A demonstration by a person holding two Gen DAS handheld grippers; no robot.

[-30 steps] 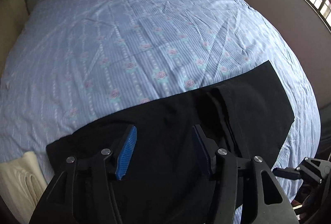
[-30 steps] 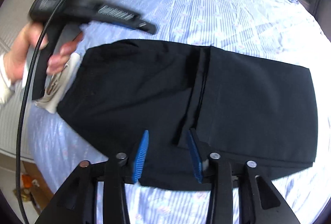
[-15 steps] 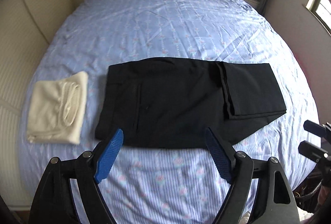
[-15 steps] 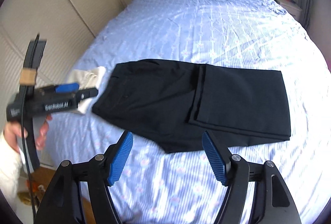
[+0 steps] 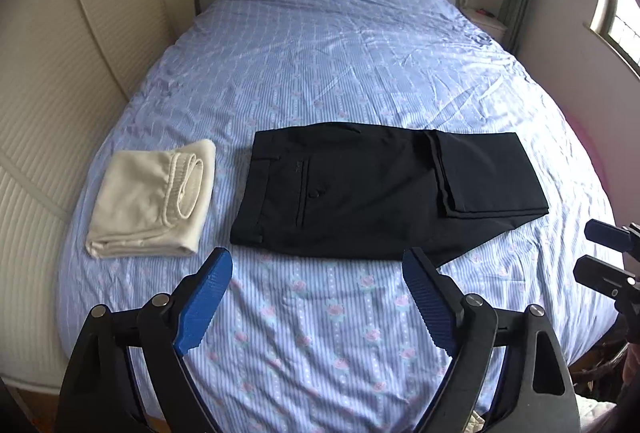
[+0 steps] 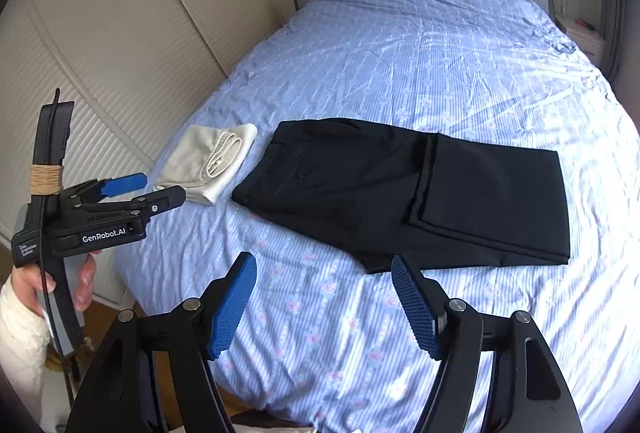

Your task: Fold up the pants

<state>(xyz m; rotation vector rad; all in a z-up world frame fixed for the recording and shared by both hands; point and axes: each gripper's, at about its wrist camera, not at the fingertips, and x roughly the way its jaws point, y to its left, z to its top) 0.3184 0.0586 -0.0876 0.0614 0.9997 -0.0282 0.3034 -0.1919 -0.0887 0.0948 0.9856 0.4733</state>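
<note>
Black pants (image 5: 376, 193) lie flat on the bed (image 5: 344, 45), near its foot end, folded across once: leg ends doubled back over the right half, waistband & back pocket at the left. Fold edge isn't square w/ the layer under it; a dark corner sticks out toward the near side. Just beside them on the left, apart, sits a folded cream garment (image 5: 154, 199).

Left claw (image 5: 318, 297) hangs above bare sheet short of the pants, jaws just been opening, now wide, nothing between them. Right claw (image 6: 324, 301) likewise wide apart & empty, over the sheet near that poking corner.

Risks, as I judge: fabric looks thin & slippery, so pinching only the top layer for another fold would drag it off the lower one & skew the stack more. A grab too deep could catch the bedsheet w/ it. A wide sweep left might nudge the cream pile.
</note>
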